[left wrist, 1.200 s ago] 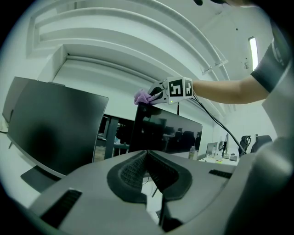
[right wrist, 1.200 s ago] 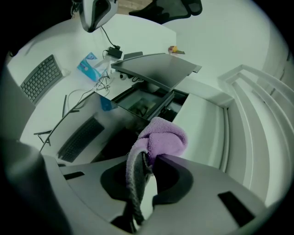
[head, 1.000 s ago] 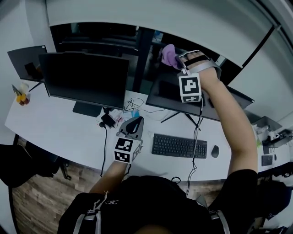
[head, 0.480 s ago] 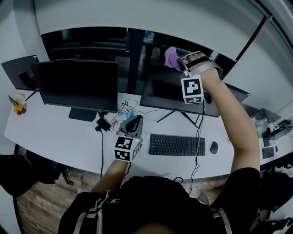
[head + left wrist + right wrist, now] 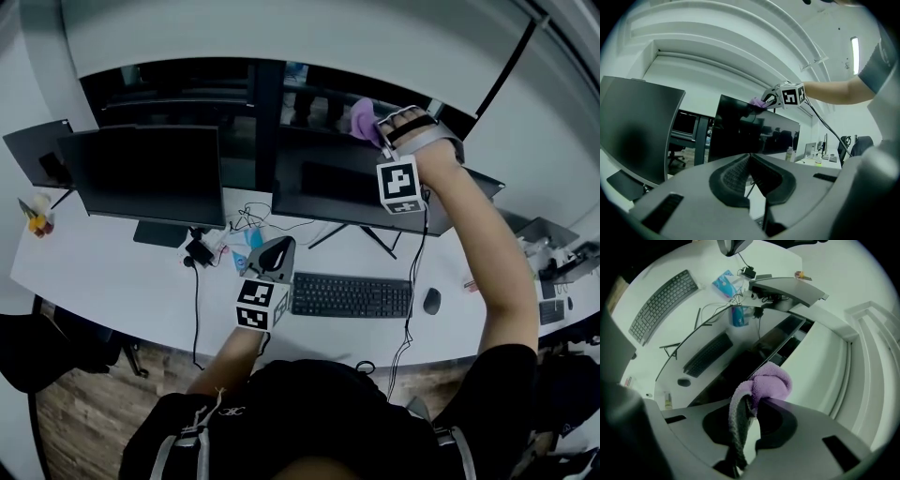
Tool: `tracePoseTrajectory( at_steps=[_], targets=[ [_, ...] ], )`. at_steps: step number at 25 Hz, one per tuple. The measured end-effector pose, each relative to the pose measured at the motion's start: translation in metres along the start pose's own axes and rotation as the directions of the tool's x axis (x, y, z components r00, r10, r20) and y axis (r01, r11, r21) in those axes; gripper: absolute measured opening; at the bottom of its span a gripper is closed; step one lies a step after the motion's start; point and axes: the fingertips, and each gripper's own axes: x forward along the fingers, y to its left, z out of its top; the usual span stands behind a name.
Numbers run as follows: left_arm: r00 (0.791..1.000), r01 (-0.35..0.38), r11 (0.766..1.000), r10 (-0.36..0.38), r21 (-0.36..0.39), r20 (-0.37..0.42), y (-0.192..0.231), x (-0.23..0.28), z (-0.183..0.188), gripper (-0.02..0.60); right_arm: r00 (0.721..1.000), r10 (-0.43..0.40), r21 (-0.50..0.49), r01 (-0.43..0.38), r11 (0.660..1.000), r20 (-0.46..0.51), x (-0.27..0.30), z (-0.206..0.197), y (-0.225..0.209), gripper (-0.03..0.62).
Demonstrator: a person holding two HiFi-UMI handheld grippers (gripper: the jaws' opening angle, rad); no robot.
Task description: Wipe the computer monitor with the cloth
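A purple cloth (image 5: pixel 364 117) is pinched in my right gripper (image 5: pixel 379 128), which is shut on it and holds it against the top edge of the dark right-hand monitor (image 5: pixel 328 187). In the right gripper view the cloth (image 5: pixel 769 380) bulges out past the gripper (image 5: pixel 752 404), over the monitor's screen (image 5: pixel 736 364). My left gripper (image 5: pixel 273 259) rests low above the desk, shut with nothing in it. In the left gripper view that gripper (image 5: pixel 750 172) points at the monitor (image 5: pixel 750 133), with the cloth (image 5: pixel 757 102) at its top.
A second monitor (image 5: pixel 150 173) stands to the left, with a third screen (image 5: pixel 42 150) behind it. A keyboard (image 5: pixel 351 296) and mouse (image 5: pixel 431 301) lie on the white desk (image 5: pixel 112 272). Cables and small items (image 5: pixel 225 242) sit between the monitor stands.
My right gripper has slid the cloth to the right along the monitor's top edge. The left gripper has stayed in place.
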Motion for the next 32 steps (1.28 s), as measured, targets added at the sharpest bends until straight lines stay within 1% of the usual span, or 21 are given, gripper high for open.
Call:
tracePoseTrajectory(
  at_steps=[6, 11, 23, 32],
  targets=[
    [1.0, -0.008, 1.0, 0.008, -0.01, 0.008, -0.031, 0.019, 0.0, 0.014, 0.999, 0.018, 0.012, -0.018, 1.0, -0.031, -0.006, -0.033, 0.038, 0.075],
    [1.0, -0.005, 1.0, 0.005, -0.002, 0.004, -0.068, 0.038, -0.001, 0.014, 0.998, 0.027, 0.024, -0.026, 0.999, -0.054, -0.007, -0.071, 0.078, 0.074],
    [0.999, 0.036, 0.999, -0.036, 0.039, -0.018, -0.168, 0.092, -0.011, 0.014, 0.99, 0.074, 0.07, -0.066, 0.995, -0.119, -0.016, -0.173, 0.182, 0.075],
    [0.999, 0.039, 0.998, -0.038, 0.053, -0.02, -0.229, 0.119, -0.025, 0.014, 0.984, 0.083, 0.071, -0.072, 0.995, -0.16, -0.024, -0.23, 0.245, 0.075]
  ],
)
